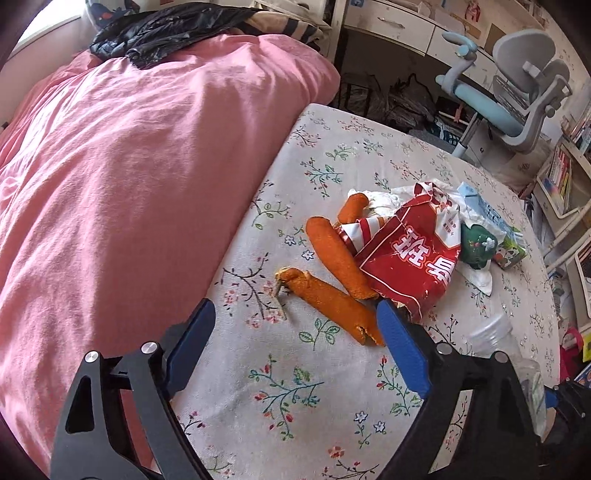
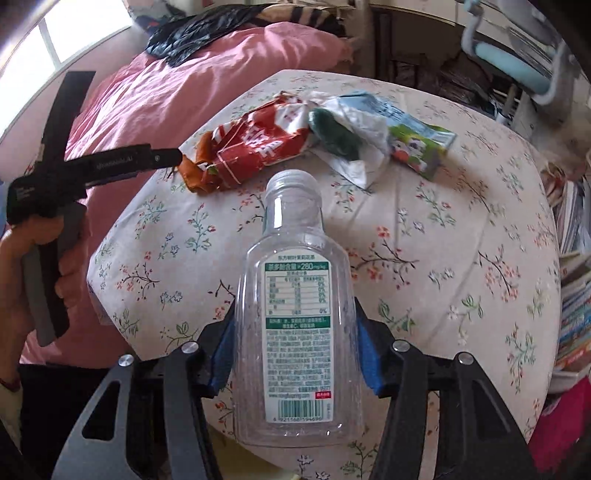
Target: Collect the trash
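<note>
Trash lies on a floral bedsheet: strips of orange peel, a torn red snack bag, white tissue, a dark green wrapper and a blue-green carton. My left gripper is open, its right finger beside the near end of the closest peel strip. My right gripper is shut on a clear plastic bottle with a white label, held above the sheet. The red bag, the green wrapper and the carton lie beyond the bottle. The left gripper shows at the left.
A pink duvet covers the bed's left side, with a black jacket on top. A grey-blue chair and a white desk stand beyond the bed. Bookshelves line the right.
</note>
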The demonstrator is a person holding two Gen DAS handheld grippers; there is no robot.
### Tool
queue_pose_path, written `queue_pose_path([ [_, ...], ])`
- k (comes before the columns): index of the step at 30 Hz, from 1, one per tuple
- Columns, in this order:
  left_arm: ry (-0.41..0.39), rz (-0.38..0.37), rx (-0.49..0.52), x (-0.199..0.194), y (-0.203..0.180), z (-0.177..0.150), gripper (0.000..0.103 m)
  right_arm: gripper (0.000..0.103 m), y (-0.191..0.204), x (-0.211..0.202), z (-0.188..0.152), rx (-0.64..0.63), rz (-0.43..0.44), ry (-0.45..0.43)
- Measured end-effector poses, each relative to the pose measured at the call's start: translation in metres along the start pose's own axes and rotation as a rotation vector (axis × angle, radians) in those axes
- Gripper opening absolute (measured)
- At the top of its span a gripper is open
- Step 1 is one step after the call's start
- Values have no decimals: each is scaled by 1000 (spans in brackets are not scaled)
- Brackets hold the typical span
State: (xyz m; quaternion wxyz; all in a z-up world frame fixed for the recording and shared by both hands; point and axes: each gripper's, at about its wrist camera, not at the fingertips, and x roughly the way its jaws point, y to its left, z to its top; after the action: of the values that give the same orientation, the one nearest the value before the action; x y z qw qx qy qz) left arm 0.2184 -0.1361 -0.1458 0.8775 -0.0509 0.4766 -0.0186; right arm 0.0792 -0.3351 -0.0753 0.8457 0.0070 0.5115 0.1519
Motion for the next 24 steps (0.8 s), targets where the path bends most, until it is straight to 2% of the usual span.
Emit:
queue_pose_path([
  [3,12,21,31,12,-9,0,79,55,-11,-3,-5,77,46,-26],
  [8,5,12,41,25,-13,3,78,57,-7,-2,4,77,71,-37],
  [10,-1,-3,70,27,-15,3,68,57,-3,-2,7,58,66,-37],
  [13,24,-72,116,24,-17,1,52,58,1,0,13,33,53,-35],
  [16,53,-129,183,17,-18,-8,44,58,1,1,15,26,41,-37],
  [21,120,-264,285,-1,-19,-35,39,58,1,0,13,24,37,-32],
  [24,121,-251,315,-10,-21,-48,39,59,1,0,11,26,35,-29],
])
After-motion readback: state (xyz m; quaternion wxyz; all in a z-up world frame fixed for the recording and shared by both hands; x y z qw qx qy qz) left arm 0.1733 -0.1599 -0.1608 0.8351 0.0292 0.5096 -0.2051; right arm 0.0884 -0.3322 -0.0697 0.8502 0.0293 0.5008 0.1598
